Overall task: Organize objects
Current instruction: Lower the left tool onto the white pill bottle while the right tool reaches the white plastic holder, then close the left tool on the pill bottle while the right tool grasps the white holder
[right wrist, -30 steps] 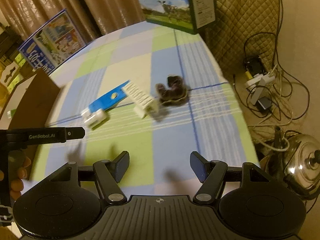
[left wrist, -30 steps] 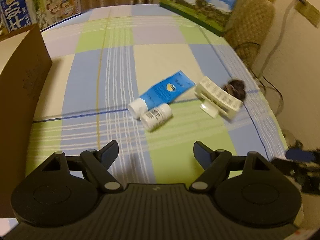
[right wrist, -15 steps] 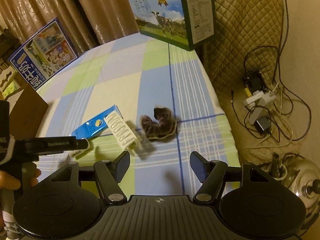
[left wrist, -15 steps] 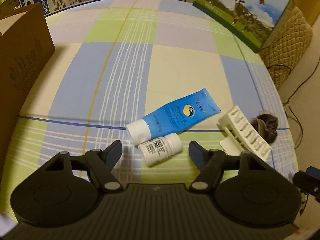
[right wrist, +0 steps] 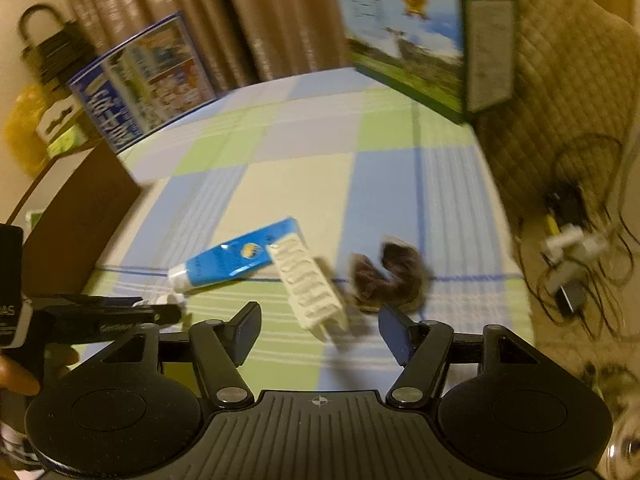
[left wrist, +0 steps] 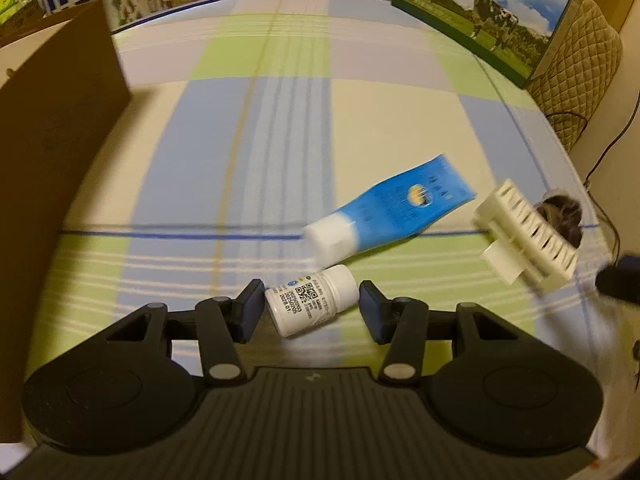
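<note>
A small white pill bottle (left wrist: 312,300) lies on its side on the checked tablecloth, between the open fingers of my left gripper (left wrist: 312,310). A blue tube with a white cap (left wrist: 388,216) lies just beyond it. A white hair claw clip (left wrist: 528,240) and a dark brown scrunchie (left wrist: 564,216) lie to the right. In the right wrist view my right gripper (right wrist: 320,330) is open, with the clip (right wrist: 308,288) between its fingers and the scrunchie (right wrist: 388,276) just beyond the right finger. The tube (right wrist: 236,258) lies left of the clip.
A brown cardboard box (left wrist: 52,128) stands at the left. A milk carton box with a cow picture (left wrist: 488,12) stands at the back right, a printed blue box (right wrist: 140,80) at the back left. Cables and a power strip (right wrist: 572,248) lie on the floor past the right edge.
My left gripper has moved forward and down so the pill bottle now lies between its fingers. My right gripper has moved forward toward the clip and scrunchie.
</note>
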Tool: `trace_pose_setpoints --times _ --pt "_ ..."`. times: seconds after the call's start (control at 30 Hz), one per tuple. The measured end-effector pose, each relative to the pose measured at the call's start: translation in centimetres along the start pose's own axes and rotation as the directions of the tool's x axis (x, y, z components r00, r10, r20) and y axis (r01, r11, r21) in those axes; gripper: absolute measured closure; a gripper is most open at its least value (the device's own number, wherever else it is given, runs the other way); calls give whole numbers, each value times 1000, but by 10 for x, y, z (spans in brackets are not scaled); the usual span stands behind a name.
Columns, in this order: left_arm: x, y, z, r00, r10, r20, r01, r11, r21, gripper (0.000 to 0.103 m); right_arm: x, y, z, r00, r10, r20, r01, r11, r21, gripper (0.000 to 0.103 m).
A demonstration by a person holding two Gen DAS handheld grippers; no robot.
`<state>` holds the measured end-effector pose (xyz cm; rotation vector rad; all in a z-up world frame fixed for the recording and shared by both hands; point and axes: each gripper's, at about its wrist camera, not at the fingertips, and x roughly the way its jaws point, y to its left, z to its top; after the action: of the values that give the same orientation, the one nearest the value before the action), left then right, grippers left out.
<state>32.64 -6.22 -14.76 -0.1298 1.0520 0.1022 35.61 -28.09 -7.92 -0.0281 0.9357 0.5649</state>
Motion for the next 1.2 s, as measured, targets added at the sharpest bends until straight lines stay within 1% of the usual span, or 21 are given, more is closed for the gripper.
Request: trace_pose_setpoints --times 0.1,0.23,0.33,0.43,0.53,0.63,0.67,0.8,0.97,1.2 --pt "-6 18 -8 1000 1 -5 -1 1000 -4 56 14 9 6 1000 -6 -4 6 996 -85 55" --pt "-13 38 -17 1000 12 -7 -12 1000 -16 56 32 17 13 999 -30 -12 27 986 -163 58" --pt "-18 50 -23 1000 15 -5 -15 999 -28 56 45 19 17 999 -38 -32 31 980 -197 60" --pt "-21 59 -27 1000 16 -9 -16 999 -40 56 53 20 17 998 -30 -53 18 977 -211 63" --pt "-23 65 -31 1000 21 -9 -21 999 -49 56 61 24 15 996 -46 -76 28 975 -221 70" --pt "-24 66 -32 1000 22 -10 -23 998 -55 56 67 24 10 993 -58 -102 35 975 -220 77" --pt "-24 66 -32 1000 21 -10 -21 998 -56 56 66 24 8 993 -60 -101 37 975 -219 78" --pt "-26 67 -34 1000 19 -12 -20 999 -50 56 58 26 -1 993 -55 -102 34 979 -199 78" --pt "-29 68 -37 1000 15 -15 -16 999 -39 56 44 29 -14 992 -43 -119 25 989 -147 78" --pt "-38 65 -46 1000 -4 -25 4 1000 -13 56 20 35 -41 990 14 -140 -25 997 -72 78"
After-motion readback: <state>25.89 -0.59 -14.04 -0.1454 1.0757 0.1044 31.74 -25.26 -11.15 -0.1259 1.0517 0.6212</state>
